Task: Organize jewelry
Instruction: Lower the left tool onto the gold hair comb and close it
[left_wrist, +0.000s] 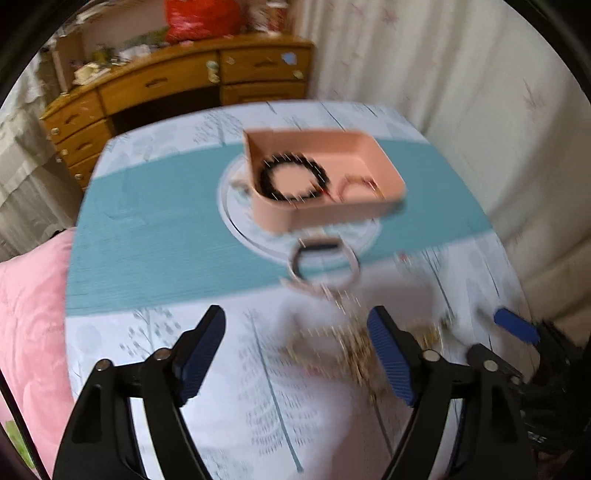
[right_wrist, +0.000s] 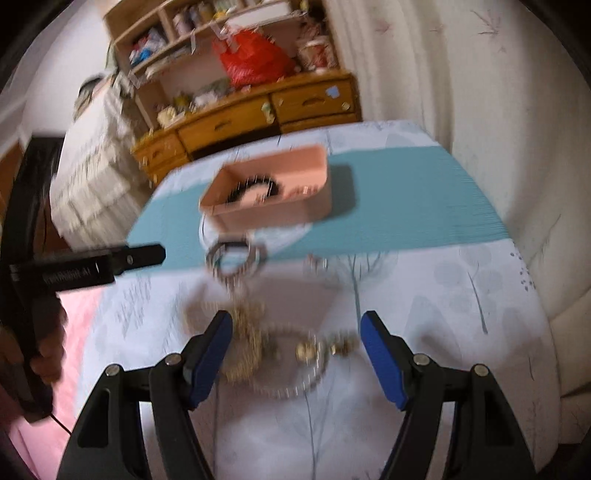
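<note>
A pink box (left_wrist: 325, 206) stands mid-table holding a black bead bracelet (left_wrist: 291, 177) and a thin reddish piece (left_wrist: 358, 182). It also shows in the right wrist view (right_wrist: 273, 214) with the black bracelet (right_wrist: 255, 188). A silver bangle (left_wrist: 325, 264) lies just in front of it, also seen in the right wrist view (right_wrist: 234, 258). A blurred heap of gold chains (left_wrist: 351, 347) lies nearer. My left gripper (left_wrist: 295, 328) is open and empty above the table. My right gripper (right_wrist: 297, 332) is open and empty over the gold chains (right_wrist: 251, 339) and a pearl strand (right_wrist: 295, 384).
The table wears a white and teal cloth (left_wrist: 155, 229). A wooden dresser (left_wrist: 177, 85) stands behind it, curtains (left_wrist: 461, 74) to the right, pink bedding (left_wrist: 29, 325) to the left. The right gripper's blue finger (left_wrist: 517, 328) shows in the left view. Both views are motion-blurred.
</note>
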